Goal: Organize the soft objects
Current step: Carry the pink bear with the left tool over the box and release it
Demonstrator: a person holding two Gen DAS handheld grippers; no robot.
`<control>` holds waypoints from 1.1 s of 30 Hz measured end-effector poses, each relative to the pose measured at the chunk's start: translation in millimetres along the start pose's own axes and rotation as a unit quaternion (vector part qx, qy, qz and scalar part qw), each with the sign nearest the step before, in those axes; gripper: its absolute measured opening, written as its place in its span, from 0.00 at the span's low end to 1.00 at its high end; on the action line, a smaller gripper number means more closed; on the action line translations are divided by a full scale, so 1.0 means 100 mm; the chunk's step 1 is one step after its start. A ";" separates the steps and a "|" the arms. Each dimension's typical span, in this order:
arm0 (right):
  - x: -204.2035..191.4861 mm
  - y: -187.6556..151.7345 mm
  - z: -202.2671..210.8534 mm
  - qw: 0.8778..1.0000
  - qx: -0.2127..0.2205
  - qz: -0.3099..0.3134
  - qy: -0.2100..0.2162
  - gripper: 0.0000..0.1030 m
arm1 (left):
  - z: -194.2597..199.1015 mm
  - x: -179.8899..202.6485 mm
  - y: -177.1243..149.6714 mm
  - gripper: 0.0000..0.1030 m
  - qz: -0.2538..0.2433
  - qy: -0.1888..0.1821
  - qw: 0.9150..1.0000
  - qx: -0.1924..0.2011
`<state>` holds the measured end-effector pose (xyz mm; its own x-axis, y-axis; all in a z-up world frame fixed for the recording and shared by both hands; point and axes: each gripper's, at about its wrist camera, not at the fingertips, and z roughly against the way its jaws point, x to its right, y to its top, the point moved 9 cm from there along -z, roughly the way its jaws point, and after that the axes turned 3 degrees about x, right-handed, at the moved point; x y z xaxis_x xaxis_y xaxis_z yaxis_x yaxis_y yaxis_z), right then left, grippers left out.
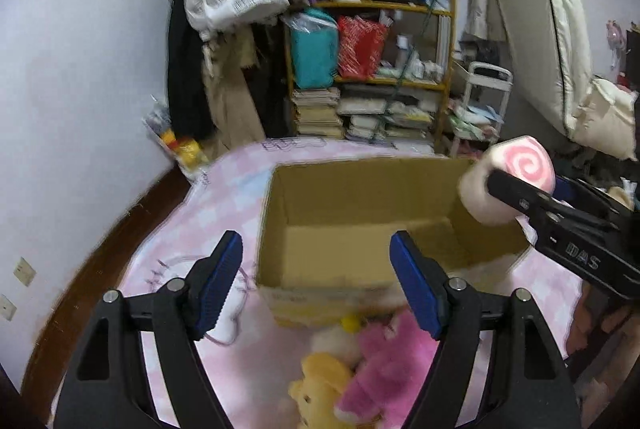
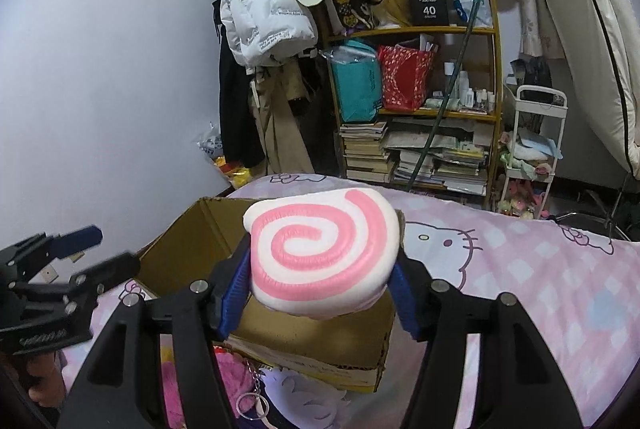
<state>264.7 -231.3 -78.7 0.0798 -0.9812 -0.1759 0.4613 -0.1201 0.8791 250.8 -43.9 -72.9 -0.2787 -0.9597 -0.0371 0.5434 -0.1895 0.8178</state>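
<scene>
A white cushion with a pink swirl (image 2: 320,249) hangs in the air, my right gripper (image 2: 320,263) shut on its sides. In the left wrist view the cushion (image 1: 516,169) hovers over the right rim of an open cardboard box (image 1: 360,233), with one black finger (image 1: 520,197) across it. The box (image 2: 188,241) stands on the bed, and what I see of its inside holds nothing. My left gripper (image 1: 316,253) is open in front of the box, nothing between its blue pads. Below it lie a yellow plush (image 1: 320,385) and a pink plush (image 1: 384,361).
The bed has a pink cat-print sheet (image 2: 520,269). Behind it stand a crowded wooden shelf (image 2: 416,109) with books and bags, hanging coats (image 2: 264,29) and a white trolley (image 2: 536,149). A cream mattress (image 2: 580,29) leans at the right; a bare wall (image 1: 80,69) runs along the left.
</scene>
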 end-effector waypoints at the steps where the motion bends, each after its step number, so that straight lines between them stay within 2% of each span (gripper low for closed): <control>1: 0.00 -0.01 -0.01 1.000 -0.003 0.000 -0.001 0.65 | 0.00 0.04 -0.06 0.80 -0.001 -0.014 1.000 -0.013; 6: 0.01 -0.01 0.00 1.000 -0.005 -0.001 -0.001 0.65 | 0.00 0.23 -0.33 0.80 -0.036 -0.041 0.997 -0.053; 9: 0.00 -0.02 0.00 1.000 -0.009 0.001 0.000 0.65 | -0.04 0.40 -0.51 0.80 -0.078 -0.057 0.992 -0.081; 13: 0.00 -0.06 -0.03 1.000 -0.018 0.003 0.001 0.65 | -0.09 0.56 -0.67 0.80 -0.125 -0.056 0.986 -0.100; 17: 0.01 -0.12 -0.07 0.999 -0.032 0.004 0.004 0.65 | -0.16 0.61 -0.75 0.71 -0.146 -0.052 0.982 -0.106; 22: 0.01 -0.17 -0.11 0.999 -0.044 0.007 0.007 0.65 | -0.24 0.67 -0.89 0.71 -0.146 -0.075 0.975 -0.149; 26: 0.01 -0.19 -0.16 0.999 -0.052 0.007 0.010 0.65 | -0.33 0.68 -1.01 0.71 -0.171 -0.062 0.969 -0.166; 27: 0.02 -0.20 -0.17 0.998 -0.054 0.006 0.012 0.65 | -0.35 0.69 -1.05 0.70 -0.170 -0.066 0.968 -0.175; 28: 0.02 -0.21 -0.19 0.998 -0.056 0.004 0.014 0.65 | -0.36 0.71 -1.08 0.58 -0.167 -0.071 0.967 -0.181; 29: 0.02 -0.22 -0.19 0.998 -0.058 0.004 0.016 0.65 | -0.38 0.71 -1.11 0.51 -0.160 -0.077 0.966 -0.190; 33: 0.04 -0.26 -0.23 0.998 -0.065 0.004 0.017 0.65 | -0.33 0.64 -1.08 0.45 -0.139 -0.080 0.970 -0.183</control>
<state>273.1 -228.7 -111.9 0.1129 -0.9760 -0.1862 0.5719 -0.0894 0.8155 200.8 -91.9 -182.6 -0.5574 -0.8224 -0.1137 0.6662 -0.5247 0.5300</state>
